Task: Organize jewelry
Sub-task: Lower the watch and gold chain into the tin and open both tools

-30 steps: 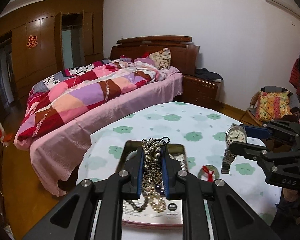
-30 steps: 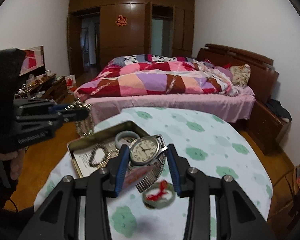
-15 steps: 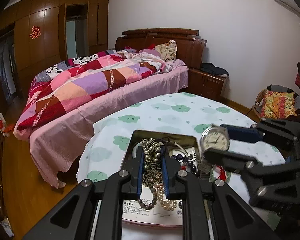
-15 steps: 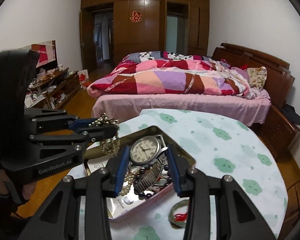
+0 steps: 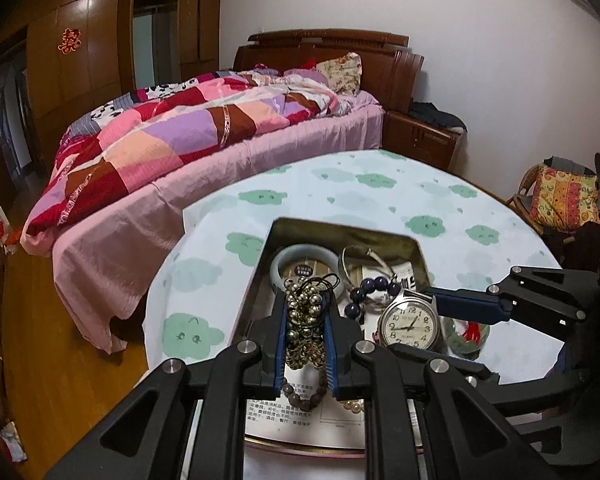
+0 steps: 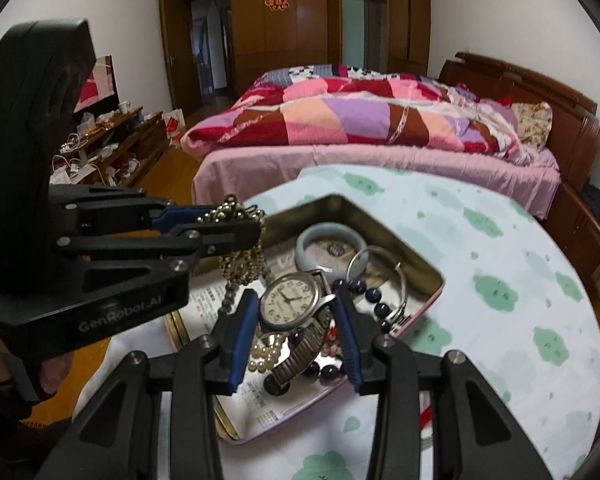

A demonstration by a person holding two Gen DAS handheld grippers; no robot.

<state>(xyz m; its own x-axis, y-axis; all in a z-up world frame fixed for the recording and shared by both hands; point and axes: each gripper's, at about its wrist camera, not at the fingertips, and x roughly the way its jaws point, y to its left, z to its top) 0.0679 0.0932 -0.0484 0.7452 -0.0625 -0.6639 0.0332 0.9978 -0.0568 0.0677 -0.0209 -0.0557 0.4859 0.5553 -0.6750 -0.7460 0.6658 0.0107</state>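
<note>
A bedroom, with a bed (image 5: 204,140) under a patchwork quilt behind a round table (image 5: 380,184) covered in a pale cloth with green cloud shapes. On the table's near side sits an open metal tin (image 5: 418,254), the apparent collecting place for the jewelry; inside lie a pale jade bangle (image 5: 278,266), a thin silver bangle (image 5: 370,258), dark purple beads (image 5: 370,286) and pearls (image 6: 266,354) on printed paper. Both hand-held tools hover over the tin, likely ready to drop their loads. The left gripper (image 5: 305,322) is clenched on a bunched metallic bead strand (image 5: 302,312), ends dangling. The right gripper (image 6: 294,326) grasps a silver wristwatch (image 6: 290,300), dial up, band hanging down. A green ring with red thread (image 5: 470,332) rests on the cloth beside the tin.
</note>
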